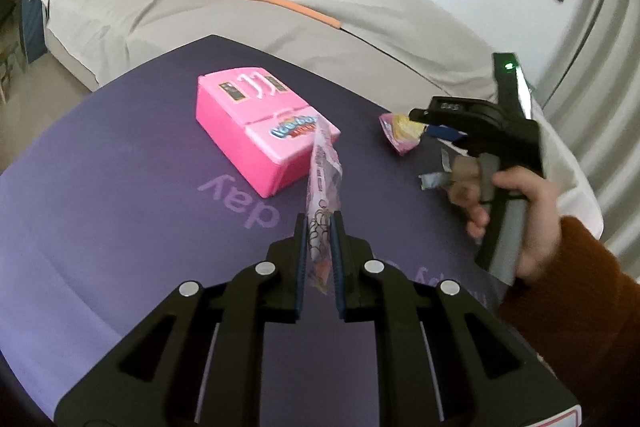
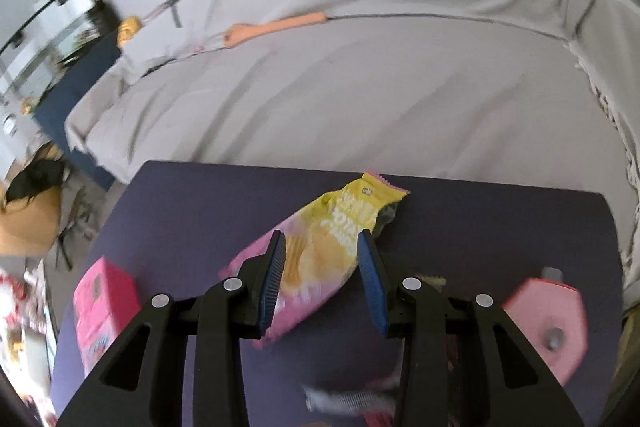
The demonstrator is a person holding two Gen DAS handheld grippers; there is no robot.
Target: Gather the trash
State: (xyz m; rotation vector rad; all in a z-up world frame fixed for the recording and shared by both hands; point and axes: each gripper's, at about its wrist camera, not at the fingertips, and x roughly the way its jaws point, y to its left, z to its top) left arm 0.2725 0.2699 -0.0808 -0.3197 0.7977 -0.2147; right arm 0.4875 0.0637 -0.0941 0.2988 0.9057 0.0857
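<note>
So the left tool (image 1: pixel 319 227) is pressed together on a long clear candy wrapper (image 1: pixel 324 179) with pink print, pinching its lower end so the rest sticks up and forward, off the purple surface (image 1: pixel 120 187). Gripping it by one end makes sense: thin film like that is easier to lift by an end than to scoop flat.

The right tool (image 2: pixel 322 247) is spread, its blue pads on either side of a pink and yellow snack bag (image 2: pixel 320 255) that lies flat on the surface near the far edge. No squeeze yet as far as the wrist view shows, so it looks lined up for a grab across the bag's narrow width. The person's hand (image 1: pixel 520 223), in an orange-brown sleeve, holds that tool's handle.

The pink toy fridge (image 1: pixel 260 131) just sits in the middle, probably not trash. A smaller silvery wrapper (image 2: pixel 344 399) lies closer in, blurry, still to be picked up. There's also a pink gadget (image 2: pixel 548 327) at the right edge; can't tell what it is.
</note>
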